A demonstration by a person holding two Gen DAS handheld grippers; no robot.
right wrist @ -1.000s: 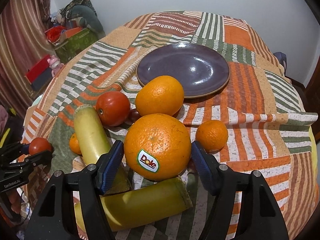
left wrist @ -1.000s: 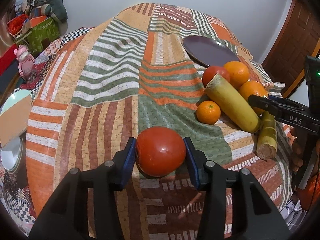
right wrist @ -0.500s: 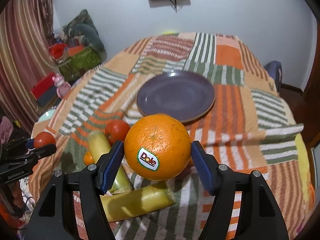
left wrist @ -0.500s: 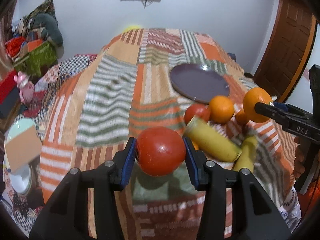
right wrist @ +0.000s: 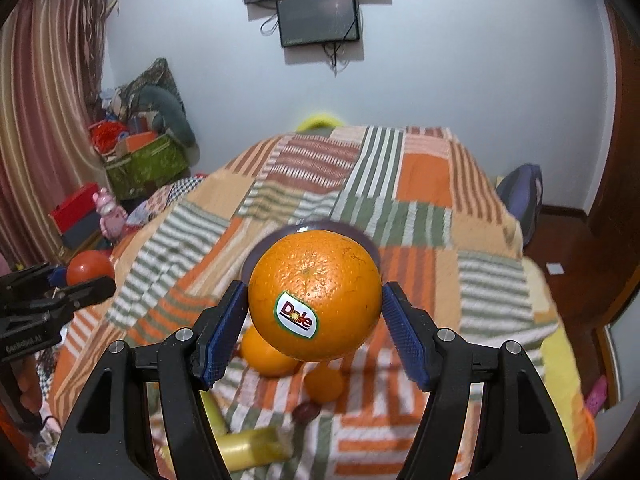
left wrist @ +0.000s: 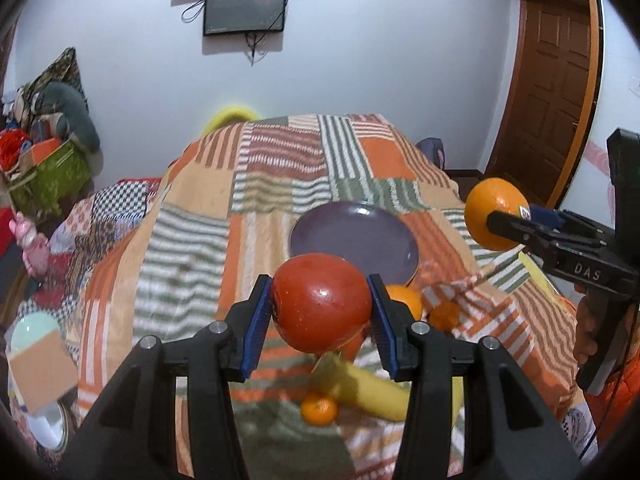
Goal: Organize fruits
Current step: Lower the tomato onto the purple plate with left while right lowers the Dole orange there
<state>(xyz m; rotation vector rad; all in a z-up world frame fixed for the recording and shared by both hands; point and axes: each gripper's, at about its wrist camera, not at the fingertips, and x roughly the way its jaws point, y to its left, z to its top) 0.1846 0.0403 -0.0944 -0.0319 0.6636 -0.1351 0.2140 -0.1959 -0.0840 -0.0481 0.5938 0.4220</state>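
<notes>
My left gripper [left wrist: 320,304] is shut on a red tomato [left wrist: 322,302] and holds it high above the patchwork bed cover [left wrist: 192,240]. My right gripper [right wrist: 314,318] is shut on a large orange [right wrist: 314,298] with a Dole sticker, also raised; it shows in the left wrist view [left wrist: 494,214] too. A purple plate [left wrist: 352,240] lies on the cover beyond the tomato, and is mostly hidden behind the orange in the right wrist view [right wrist: 370,244]. Below lie another orange [right wrist: 266,354], small mandarins [left wrist: 319,409], and yellow cane pieces [left wrist: 366,384].
Boxes and toys [right wrist: 140,160] stand on the floor at the left. A wooden door [left wrist: 552,92] is at the right. A screen [right wrist: 318,20] hangs on the far wall. A small dark fruit [right wrist: 306,411] lies near the mandarin.
Both grippers have risen well above the bed with their fruits. The plate and the fruit pile now sit lower and farther in both views.
</notes>
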